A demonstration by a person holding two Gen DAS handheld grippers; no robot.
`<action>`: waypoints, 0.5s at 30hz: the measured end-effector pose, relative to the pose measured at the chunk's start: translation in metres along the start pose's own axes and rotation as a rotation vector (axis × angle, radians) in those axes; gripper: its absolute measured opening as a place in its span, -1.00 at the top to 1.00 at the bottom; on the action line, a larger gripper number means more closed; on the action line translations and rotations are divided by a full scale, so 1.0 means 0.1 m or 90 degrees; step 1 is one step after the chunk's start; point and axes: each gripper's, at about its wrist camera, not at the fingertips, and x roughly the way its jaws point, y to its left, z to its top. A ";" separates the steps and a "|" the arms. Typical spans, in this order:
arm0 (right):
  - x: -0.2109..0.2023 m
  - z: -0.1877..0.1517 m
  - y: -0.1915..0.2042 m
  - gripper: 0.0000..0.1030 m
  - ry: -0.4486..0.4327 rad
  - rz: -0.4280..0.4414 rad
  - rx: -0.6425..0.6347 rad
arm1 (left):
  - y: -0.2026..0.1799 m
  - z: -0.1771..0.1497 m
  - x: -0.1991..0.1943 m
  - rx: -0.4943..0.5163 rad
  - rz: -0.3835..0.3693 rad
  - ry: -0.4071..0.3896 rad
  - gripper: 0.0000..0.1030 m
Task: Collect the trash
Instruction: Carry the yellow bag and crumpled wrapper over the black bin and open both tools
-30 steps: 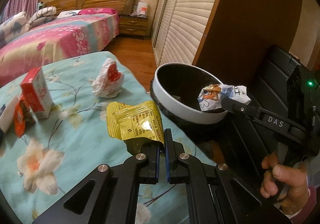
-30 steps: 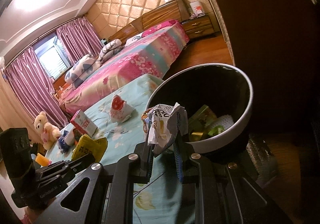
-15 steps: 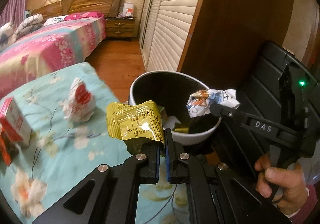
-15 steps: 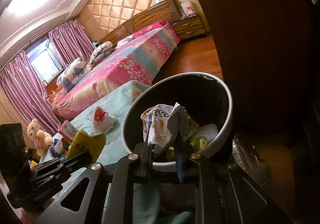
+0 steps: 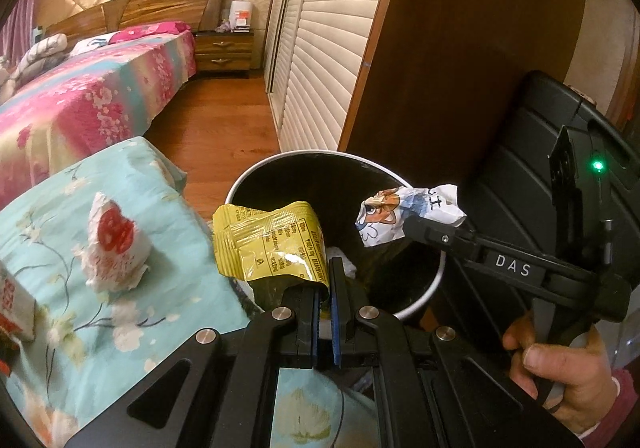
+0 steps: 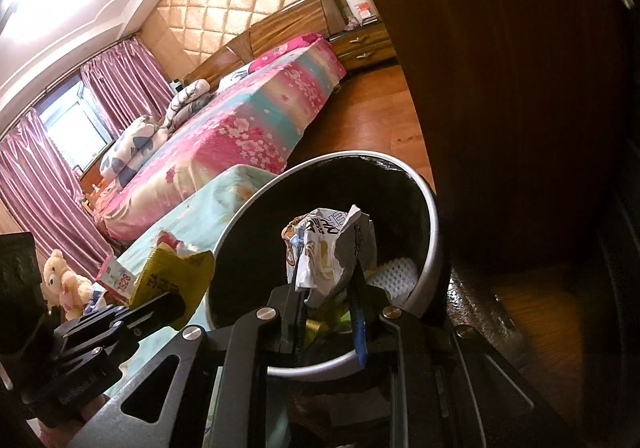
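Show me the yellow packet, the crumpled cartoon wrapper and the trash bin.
yellow packet (image 5: 272, 244), left wrist view, middle of its printed face.
crumpled cartoon wrapper (image 5: 400, 212), left wrist view, the cartoon picture.
trash bin (image 6: 434, 236), right wrist view, right side of its white rim.

A pink floral bed (image 5: 80, 96) stands on wood floor (image 5: 224, 128) below a quilted wall (image 6: 240, 0), beside purple curtains (image 6: 36, 184).

"DAS" — white letters on the right gripper (image 5: 416, 226) arm
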 end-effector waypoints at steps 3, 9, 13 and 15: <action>0.03 0.02 -0.01 0.62 0.004 -0.002 0.000 | -0.02 0.03 0.02 0.003 -0.002 0.004 0.94; 0.08 0.07 -0.04 0.54 0.016 -0.003 0.010 | -0.06 0.04 0.08 0.002 -0.003 0.017 0.90; 0.06 0.08 -0.06 0.08 0.016 -0.008 0.011 | -0.04 0.03 0.04 -0.016 -0.001 0.018 0.19; 0.03 0.07 -0.07 -0.05 0.013 -0.008 0.012 | -0.03 0.02 0.01 -0.022 0.003 0.012 0.07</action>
